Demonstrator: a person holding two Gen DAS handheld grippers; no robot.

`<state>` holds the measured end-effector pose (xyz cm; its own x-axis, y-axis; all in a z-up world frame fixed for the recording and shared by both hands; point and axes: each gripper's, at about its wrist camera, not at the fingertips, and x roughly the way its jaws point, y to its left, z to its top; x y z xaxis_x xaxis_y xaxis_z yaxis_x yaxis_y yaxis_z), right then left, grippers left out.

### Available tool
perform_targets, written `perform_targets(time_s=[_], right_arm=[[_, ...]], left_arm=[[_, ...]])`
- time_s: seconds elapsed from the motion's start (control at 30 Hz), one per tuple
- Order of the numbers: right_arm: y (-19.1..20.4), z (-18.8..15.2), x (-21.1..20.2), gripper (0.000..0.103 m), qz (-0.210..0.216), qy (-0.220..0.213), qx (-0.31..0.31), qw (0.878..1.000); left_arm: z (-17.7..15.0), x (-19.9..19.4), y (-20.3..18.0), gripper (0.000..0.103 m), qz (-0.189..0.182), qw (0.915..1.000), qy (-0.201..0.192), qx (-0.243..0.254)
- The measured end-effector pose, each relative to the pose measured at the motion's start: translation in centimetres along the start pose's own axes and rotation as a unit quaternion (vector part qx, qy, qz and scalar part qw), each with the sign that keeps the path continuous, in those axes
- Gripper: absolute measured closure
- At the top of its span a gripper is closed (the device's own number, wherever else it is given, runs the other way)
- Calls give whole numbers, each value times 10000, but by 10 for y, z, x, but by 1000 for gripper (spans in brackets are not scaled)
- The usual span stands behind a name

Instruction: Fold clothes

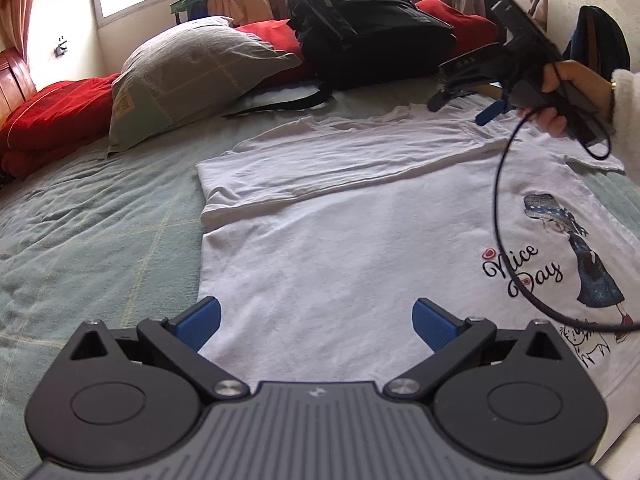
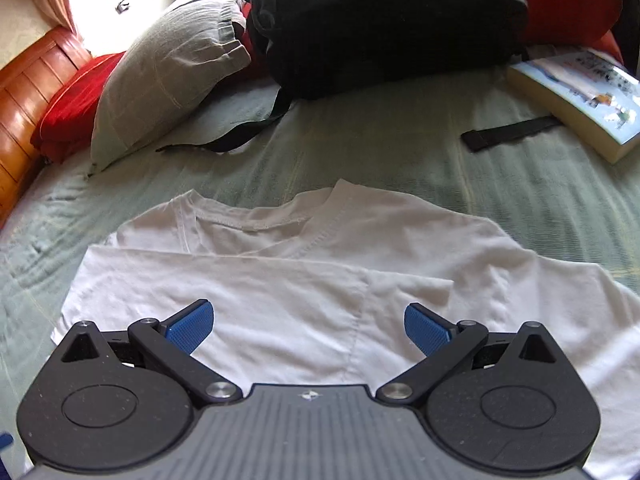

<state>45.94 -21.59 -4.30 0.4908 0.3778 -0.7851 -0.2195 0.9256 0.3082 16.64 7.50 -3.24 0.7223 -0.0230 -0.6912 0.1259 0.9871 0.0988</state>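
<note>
A white T-shirt [image 1: 340,248] lies flat on the green bedspread [image 1: 100,220], its far side folded inward in a long strip. A "Nice Day" print of a girl [image 1: 560,256] shows at the right. My left gripper [image 1: 318,320] hovers open over the shirt's near edge, nothing between its blue pads. A hand [image 1: 560,96] holds my right gripper [image 1: 464,108] open above the shirt's far right end. In the right wrist view the neckline [image 2: 256,224] lies ahead, and the right gripper [image 2: 310,328] stands open and empty over the folded cloth [image 2: 280,288].
A black backpack [image 1: 368,28] and a grey pillow [image 1: 188,76] rest on red bedding [image 1: 48,116] at the far side. A thick book [image 2: 580,96] and a black strap [image 2: 508,132] lie beyond the collar. A black cable [image 1: 500,208] loops over the print.
</note>
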Motion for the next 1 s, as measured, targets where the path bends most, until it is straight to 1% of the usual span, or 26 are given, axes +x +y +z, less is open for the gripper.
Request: perform_targets(time_s=[0.1, 0.2, 0.27, 0.33, 0.43, 0.5, 0.57, 0.6, 0.67, 0.77, 0.83, 0.93, 1.0], right_arm=[[-8, -1, 20, 0, -125, 115, 41, 9998], [-2, -3, 12, 0, -234, -15, -9, 9997], [8, -7, 1, 0, -144, 5, -122, 9998], [20, -13, -6, 0, 89, 55, -324, 9994], [28, -27, -1, 0, 142, 201, -534, 9983], [25, -39, 8, 0, -36, 231, -614, 9978], [26, -48, 7, 0, -55, 38, -786, 9969], [28, -50, 7, 0, -109, 13, -891, 9960], [36, -53, 8, 0, -270, 48, -1195, 9925], [48, -52, 4, 0, -566, 206, -1464, 9874], [54, -54, -8, 0, -620, 176, -1387, 9882], [63, -68, -32, 0, -646, -44, -1545, 9859], [64, -79, -41, 0, -677, -37, -1648, 9840]], left_arm=[[-1, -2, 1, 1, 44, 10000, 9, -22], [-1, -2, 5, 1, 104, 9999, 8, -77], [0, -2, 7, 1, 119, 9998, -9, -129], [0, -1, 6, 1, 98, 9999, -12, -133], [-1, -1, 2, 1, 59, 9999, -5, -81], [-2, -2, 1, 1, 48, 10000, -5, -65], [-3, -2, 2, 1, 57, 9999, -12, -83], [-3, -3, 2, 1, 61, 9999, -15, -92], [-3, -5, 2, 1, 50, 9999, -39, -95], [-3, -9, 3, 1, -12, 9999, -81, -99], [-2, -9, 5, 1, -56, 9999, -90, -93], [1, -7, 11, 1, -110, 9999, -48, -64], [5, -4, 16, 1, -183, 9998, -26, -29]])
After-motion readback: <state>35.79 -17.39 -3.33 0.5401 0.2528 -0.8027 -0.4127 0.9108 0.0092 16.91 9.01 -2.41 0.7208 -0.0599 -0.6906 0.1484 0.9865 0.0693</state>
